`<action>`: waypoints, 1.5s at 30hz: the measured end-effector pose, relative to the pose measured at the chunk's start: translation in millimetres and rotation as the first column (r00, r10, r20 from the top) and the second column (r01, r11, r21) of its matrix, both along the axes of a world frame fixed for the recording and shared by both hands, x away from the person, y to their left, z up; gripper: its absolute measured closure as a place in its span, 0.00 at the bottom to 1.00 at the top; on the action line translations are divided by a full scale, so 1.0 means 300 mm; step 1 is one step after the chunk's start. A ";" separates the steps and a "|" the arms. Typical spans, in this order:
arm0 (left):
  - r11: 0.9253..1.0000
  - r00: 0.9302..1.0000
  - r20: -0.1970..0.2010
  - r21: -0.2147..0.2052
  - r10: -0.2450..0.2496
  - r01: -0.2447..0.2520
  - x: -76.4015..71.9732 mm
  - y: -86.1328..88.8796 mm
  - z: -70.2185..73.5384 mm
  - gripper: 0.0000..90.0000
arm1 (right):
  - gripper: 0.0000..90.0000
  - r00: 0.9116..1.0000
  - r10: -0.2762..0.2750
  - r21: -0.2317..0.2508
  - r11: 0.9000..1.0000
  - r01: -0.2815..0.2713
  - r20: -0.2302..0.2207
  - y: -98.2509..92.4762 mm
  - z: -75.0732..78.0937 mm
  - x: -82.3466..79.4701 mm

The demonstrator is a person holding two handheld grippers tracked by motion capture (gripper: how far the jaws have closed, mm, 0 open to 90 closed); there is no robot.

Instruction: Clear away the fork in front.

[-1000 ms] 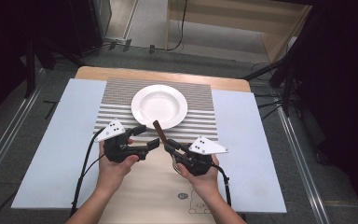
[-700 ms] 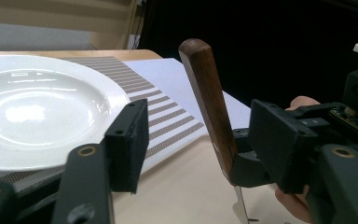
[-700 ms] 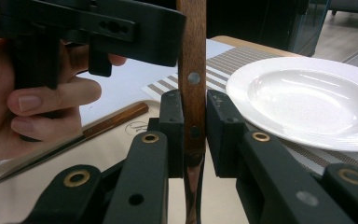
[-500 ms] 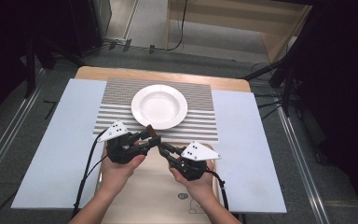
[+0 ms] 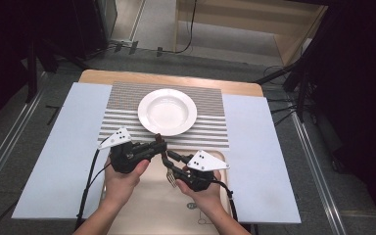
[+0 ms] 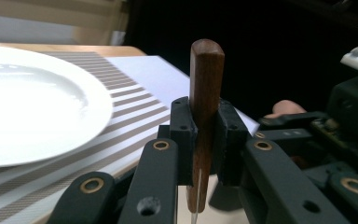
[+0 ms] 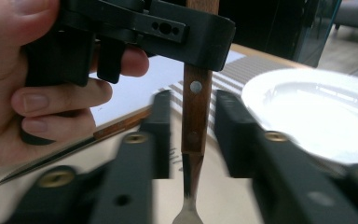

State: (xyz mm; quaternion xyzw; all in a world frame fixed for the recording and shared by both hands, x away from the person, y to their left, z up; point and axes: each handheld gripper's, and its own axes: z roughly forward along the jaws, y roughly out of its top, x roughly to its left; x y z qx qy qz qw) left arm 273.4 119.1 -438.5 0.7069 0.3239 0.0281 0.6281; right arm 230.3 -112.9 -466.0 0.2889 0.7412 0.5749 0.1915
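A fork with a brown wooden handle (image 6: 206, 93) hangs upright, tines (image 5: 171, 181) down, over the tan mat. My left gripper (image 6: 205, 108) is shut on the handle near its top end, also seen in the high view as left gripper (image 5: 157, 144). My right gripper (image 7: 193, 100) is open, its blurred jaws standing on either side of the riveted handle (image 7: 195, 116) with a gap on each side. In the high view the right gripper (image 5: 169, 157) sits just below the left one. A white plate (image 5: 167, 111) lies beyond them on the striped placemat (image 5: 122, 105).
A wooden-handled knife (image 7: 74, 147) lies flat on the tan mat (image 5: 147, 205) under the left hand. Pale blue pads (image 5: 63, 147) flank the placemat on both sides. Dark stands and cables surround the table.
The right gripper has drawn back toward the person and its open jaws now bracket the fork handle. The left gripper has shifted slightly nearer, still holding the fork.
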 end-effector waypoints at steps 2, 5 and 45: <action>1.000 1.000 0.013 -0.002 -0.001 0.001 -0.001 0.010 0.004 0.87 | 0.60 1.000 -0.010 -0.007 1.000 0.010 0.016 -0.005 0.006 -0.003; 1.000 1.000 0.018 -0.004 -0.012 0.012 -0.001 0.026 0.008 0.87 | 0.47 1.000 -0.028 0.002 1.000 0.028 0.006 -0.028 0.013 0.001; 0.998 0.996 -0.062 0.003 -0.066 0.066 -0.041 0.225 -0.009 0.88 | 0.00 0.930 -0.368 -0.086 0.927 0.366 -0.010 -0.534 -0.059 -0.057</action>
